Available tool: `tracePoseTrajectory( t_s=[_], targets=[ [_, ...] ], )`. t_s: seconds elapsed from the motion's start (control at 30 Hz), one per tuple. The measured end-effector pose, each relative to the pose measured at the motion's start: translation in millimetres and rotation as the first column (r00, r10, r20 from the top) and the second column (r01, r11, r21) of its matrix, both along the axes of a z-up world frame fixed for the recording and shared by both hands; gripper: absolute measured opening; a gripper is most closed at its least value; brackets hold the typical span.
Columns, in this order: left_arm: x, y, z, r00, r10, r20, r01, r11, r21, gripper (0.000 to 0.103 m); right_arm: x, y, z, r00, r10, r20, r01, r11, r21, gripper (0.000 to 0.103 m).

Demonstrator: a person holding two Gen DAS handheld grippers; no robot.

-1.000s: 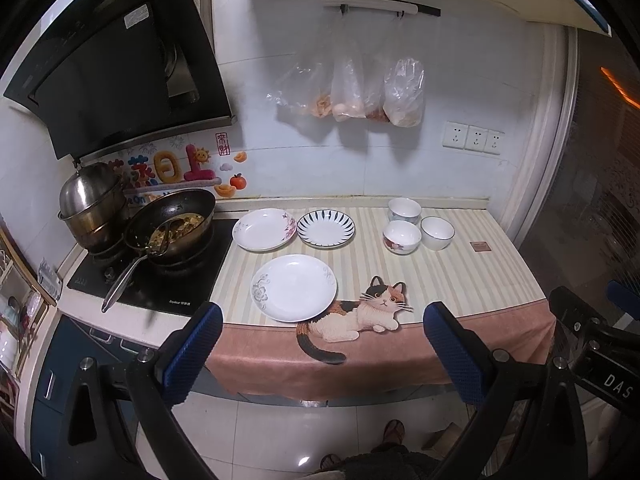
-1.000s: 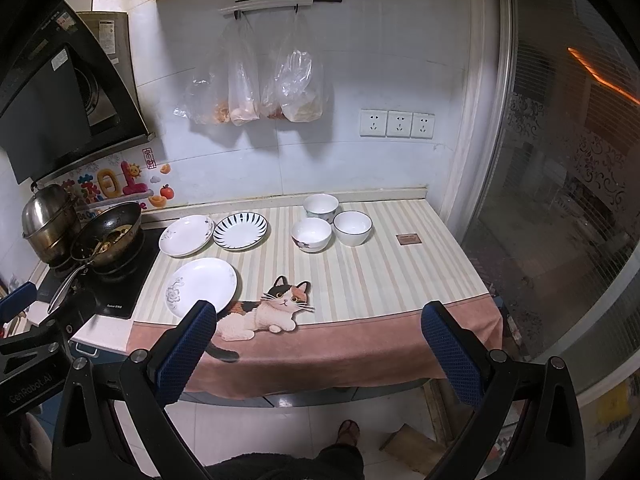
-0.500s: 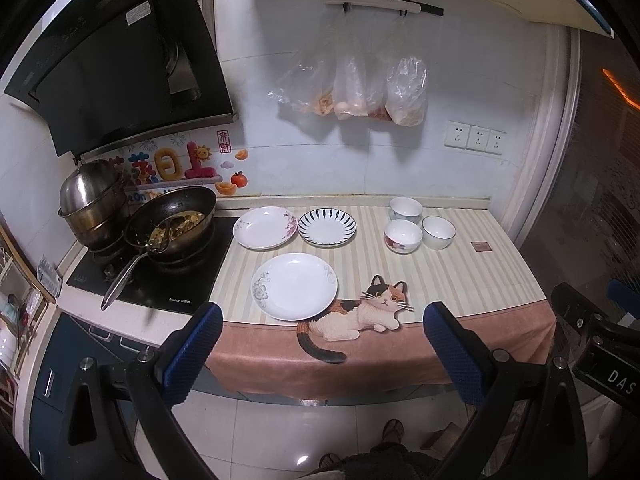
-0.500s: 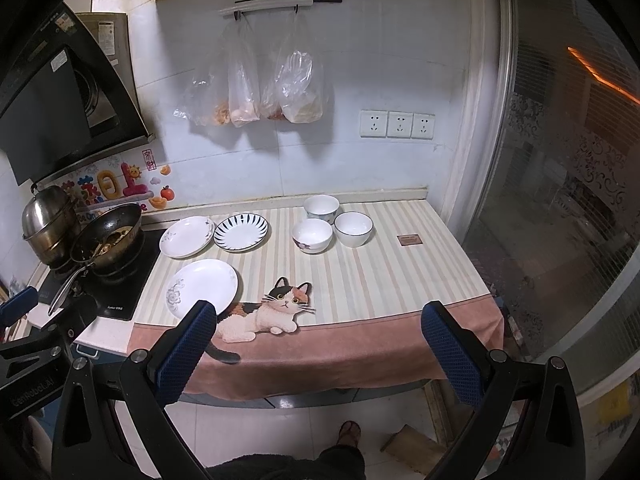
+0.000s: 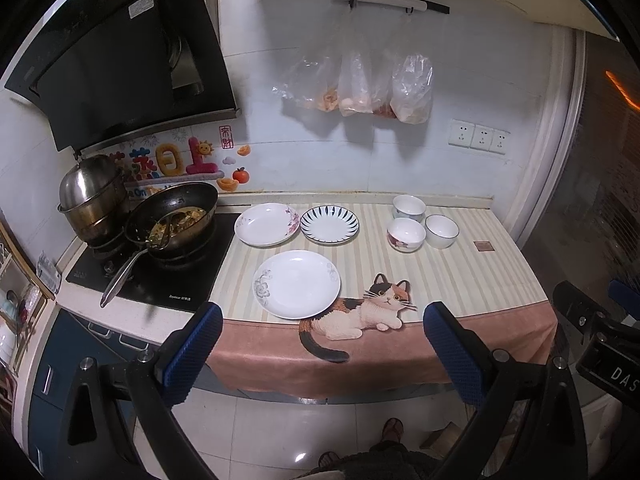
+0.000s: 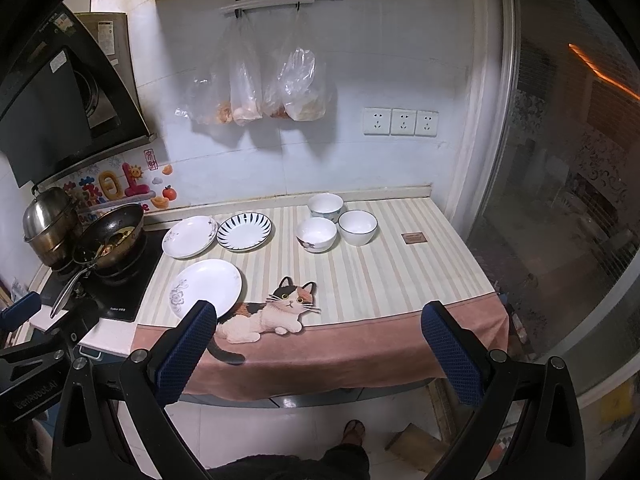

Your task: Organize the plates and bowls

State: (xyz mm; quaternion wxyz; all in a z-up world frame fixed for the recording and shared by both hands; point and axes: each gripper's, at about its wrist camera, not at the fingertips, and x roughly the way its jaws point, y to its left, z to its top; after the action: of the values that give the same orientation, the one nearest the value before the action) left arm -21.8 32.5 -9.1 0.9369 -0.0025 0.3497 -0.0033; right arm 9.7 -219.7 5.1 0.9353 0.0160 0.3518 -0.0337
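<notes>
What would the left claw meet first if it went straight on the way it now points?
Probably the large white plate near the counter's front edge, since it sits between the open left claw fingers; depth is unclear.

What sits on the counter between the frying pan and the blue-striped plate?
A white plate with pink flowers lies between the black frying pan and the blue-striped plate; both wrist views show it.

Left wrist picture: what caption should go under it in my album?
Open left gripper facing three plates and three bowls on a striped counter beside the stove.
</notes>
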Motion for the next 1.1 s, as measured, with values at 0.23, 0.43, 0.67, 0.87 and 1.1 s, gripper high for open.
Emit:
tracePoseTrajectory(
  t_s=[0.23,0.43,0.67,0.87,1.1],
  targets=[
    [10,4,-1,1.000,0.000,-0.016,0.000,1.000,-0.005,0.103,5,11,-5,1.000,0.000,-0.007,0.000,1.000,0.010,0.103],
    [53,23,-13,0.999,0.032,-0.016,-0.032,0.999,0.003,0.103,45,15,-33,0.999,0.045,-0.030,-0.042,0.996,0.078,0.103],
    [156,69,-83,0.979,0.146,-0.143,-0.142,0.989,0.040,0.103,166,33,-130,0.944,0.212,-0.254,-0.164,0.966,0.198,0.103],
    [256,111,-181,0.920,0.172,-0.351,-0.174,0.984,0.028,0.103,298,74,-246,0.853,0.338,-0.399,-0.230,0.928,0.294,0.103],
    [333,140,-291,0.806,0.125,-0.578,-0.181,0.983,-0.039,0.100,404,121,-359,0.744,0.432,-0.509,-0.252,0.888,0.386,0.098]
  ],
)
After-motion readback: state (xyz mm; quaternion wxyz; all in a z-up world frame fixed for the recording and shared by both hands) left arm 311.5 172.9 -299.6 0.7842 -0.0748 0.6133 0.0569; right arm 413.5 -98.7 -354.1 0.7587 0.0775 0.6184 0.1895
